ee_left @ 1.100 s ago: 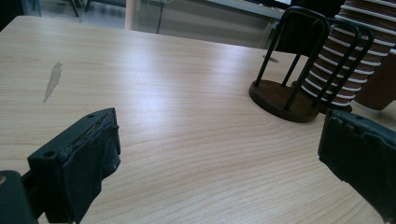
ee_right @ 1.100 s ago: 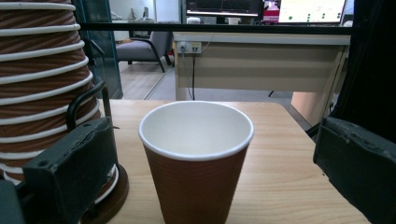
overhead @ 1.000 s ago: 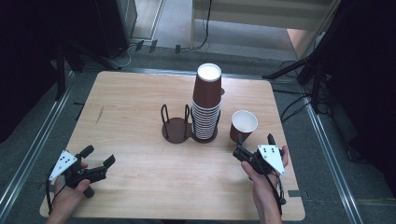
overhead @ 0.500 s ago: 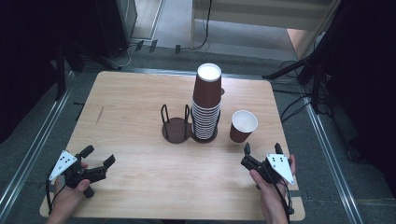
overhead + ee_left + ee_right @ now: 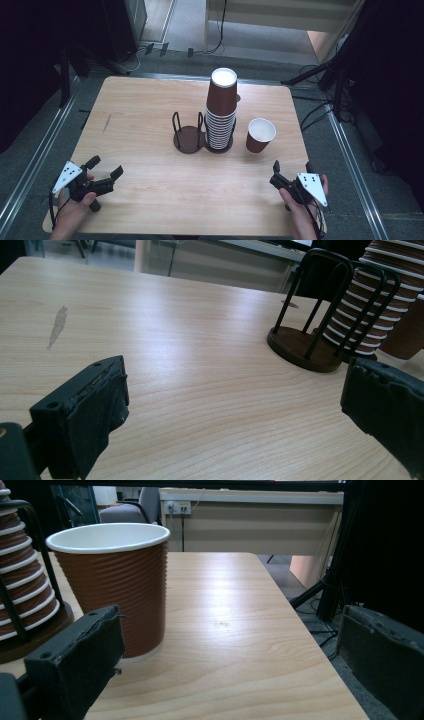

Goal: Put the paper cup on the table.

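Table stain — left gripper view's.

high view looks down; both claw views, low, share the cup stack.

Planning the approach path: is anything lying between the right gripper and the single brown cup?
Nothing: between the right gripper and the single brown cup there is bare table, as the high view shows.

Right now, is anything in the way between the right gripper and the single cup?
Nothing visible. The right gripper is open near the table's front edge, and only bare table lies between it and the cup. The cup stack stands off to the cup's left.
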Demonstrator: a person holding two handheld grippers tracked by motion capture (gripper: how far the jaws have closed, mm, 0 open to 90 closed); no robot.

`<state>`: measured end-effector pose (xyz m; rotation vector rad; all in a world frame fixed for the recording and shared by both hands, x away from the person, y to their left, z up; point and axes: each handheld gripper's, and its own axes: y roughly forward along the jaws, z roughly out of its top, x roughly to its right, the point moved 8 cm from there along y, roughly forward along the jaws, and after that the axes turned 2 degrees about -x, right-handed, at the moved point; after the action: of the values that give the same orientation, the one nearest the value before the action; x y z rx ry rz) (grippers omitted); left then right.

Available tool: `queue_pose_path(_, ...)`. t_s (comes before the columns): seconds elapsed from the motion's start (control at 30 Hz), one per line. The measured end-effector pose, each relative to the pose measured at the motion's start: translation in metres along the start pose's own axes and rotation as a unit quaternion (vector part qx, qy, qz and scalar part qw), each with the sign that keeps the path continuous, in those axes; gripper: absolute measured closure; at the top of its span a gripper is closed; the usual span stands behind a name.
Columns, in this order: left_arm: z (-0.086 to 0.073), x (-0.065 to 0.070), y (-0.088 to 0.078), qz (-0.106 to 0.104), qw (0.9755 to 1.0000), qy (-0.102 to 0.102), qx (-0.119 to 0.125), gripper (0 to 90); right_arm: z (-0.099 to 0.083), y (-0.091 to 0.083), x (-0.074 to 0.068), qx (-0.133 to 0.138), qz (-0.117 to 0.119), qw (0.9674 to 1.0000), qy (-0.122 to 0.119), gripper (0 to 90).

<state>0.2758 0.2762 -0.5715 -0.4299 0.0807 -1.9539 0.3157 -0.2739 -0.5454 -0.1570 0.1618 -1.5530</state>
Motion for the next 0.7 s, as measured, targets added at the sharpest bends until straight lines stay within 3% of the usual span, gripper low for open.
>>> queue_pose_path(0.17,0.0,0.0,0.0,0.0,1.0,-0.001,-0.001,0.0,-0.002,-0.005,0.011,-0.002,-0.001,0.9999,0.012,0.0)
queue_pose_path(0.57,0.0,-0.001,-0.001,0.0,1.0,-0.008,0.003,0.0,-0.02,-0.018,0.036,-0.014,-0.01,0.9998,0.004,0.0)
queue_pose_path(0.7,0.0,-0.002,-0.001,-0.002,1.0,-0.009,0.0,0.0,-0.022,-0.025,0.043,-0.015,0.0,0.9998,0.009,0.0)
